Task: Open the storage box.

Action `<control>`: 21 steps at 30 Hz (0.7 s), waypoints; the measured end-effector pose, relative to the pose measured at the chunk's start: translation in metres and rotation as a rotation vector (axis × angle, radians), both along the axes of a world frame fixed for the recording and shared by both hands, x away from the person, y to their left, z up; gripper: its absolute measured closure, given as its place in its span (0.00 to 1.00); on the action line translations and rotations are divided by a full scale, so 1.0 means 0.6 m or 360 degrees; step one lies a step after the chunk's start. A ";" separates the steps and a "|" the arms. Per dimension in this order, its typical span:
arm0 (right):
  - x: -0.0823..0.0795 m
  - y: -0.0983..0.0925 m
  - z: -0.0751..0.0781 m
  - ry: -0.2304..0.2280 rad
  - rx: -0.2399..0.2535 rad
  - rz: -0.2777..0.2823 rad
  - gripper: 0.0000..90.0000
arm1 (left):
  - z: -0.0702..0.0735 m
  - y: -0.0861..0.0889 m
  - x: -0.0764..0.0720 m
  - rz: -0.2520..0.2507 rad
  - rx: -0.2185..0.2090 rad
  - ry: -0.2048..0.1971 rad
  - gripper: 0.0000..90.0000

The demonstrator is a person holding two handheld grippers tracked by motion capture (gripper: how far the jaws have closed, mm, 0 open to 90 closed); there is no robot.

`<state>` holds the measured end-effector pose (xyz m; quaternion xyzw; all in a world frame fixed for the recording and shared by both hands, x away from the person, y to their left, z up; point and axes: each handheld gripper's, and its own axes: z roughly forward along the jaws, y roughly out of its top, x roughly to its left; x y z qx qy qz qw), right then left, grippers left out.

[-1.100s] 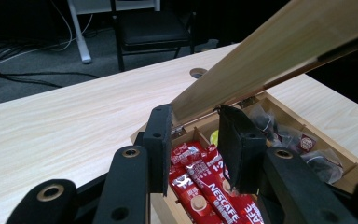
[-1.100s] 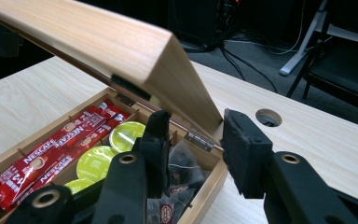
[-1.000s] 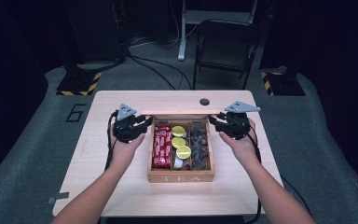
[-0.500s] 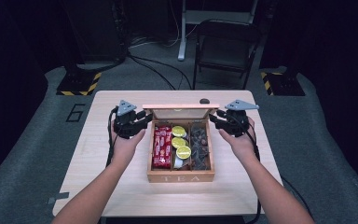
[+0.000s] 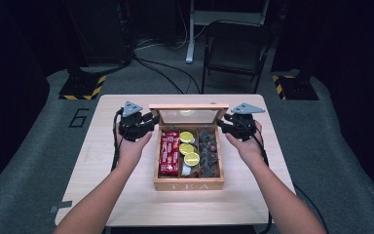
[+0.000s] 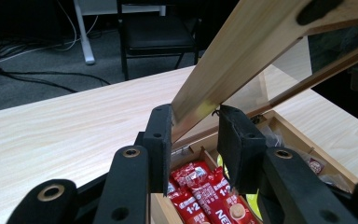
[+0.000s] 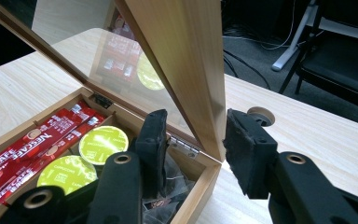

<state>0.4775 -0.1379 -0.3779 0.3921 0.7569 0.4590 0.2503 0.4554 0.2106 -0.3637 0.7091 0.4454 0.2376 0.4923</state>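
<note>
Scene: a pale wooden table (image 5: pixel 126 195) in a dark room, seen from above, with a person's forearms entering from the bottom of the frame.
Tea box: a wooden box (image 5: pixel 188 184) marked "TEA" sits at the centre of the table, with three compartments running front to back.
Lid: the glass-paned lid (image 5: pixel 188 114) is raised, standing along the box's far edge, just above centre frame.
Contents: red sachets (image 5: pixel 168 152) in the left compartment, yellow-green round pods (image 5: pixel 187 147) in the middle, dark wrapped packets (image 5: pixel 208 152) in the right.
Left gripper: the left gripper (image 6: pixel 195 135) is at the lid's left end; its jaws are apart on either side of the wooden lid frame, and I cannot tell whether they touch it.
Right gripper: the right gripper (image 7: pixel 195 140) is at the lid's right end; its jaws are apart, straddling the lid's edge, with a gap showing beside the right jaw.
Background: a black chair (image 5: pixel 236 48) stands beyond the table at the upper centre.
</note>
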 end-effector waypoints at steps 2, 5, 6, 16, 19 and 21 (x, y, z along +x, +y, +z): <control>0.004 -0.001 -0.002 -0.0001 0.0003 0.0009 0.64 | -0.001 0.001 0.002 -0.0010 -0.0017 -0.0010 0.72; 0.009 -0.001 -0.008 0.0005 0.0011 0.0015 0.64 | -0.001 0.004 0.007 -0.0020 -0.0034 -0.0021 0.72; 0.011 -0.001 -0.010 0.0007 0.0010 0.0019 0.63 | -0.001 0.003 0.007 -0.0013 -0.0037 -0.0025 0.72; 0.034 0.004 -0.030 0.0013 0.0002 0.0013 0.62 | 0.002 0.000 0.016 0.0009 -0.0034 -0.0030 0.72; 0.041 0.008 -0.035 0.0011 -0.0013 0.0004 0.62 | 0.002 0.001 0.018 0.0002 -0.0031 -0.0037 0.72; 0.045 0.010 -0.039 0.0020 -0.0017 -0.0004 0.61 | 0.002 0.000 0.019 0.0013 -0.0046 -0.0034 0.72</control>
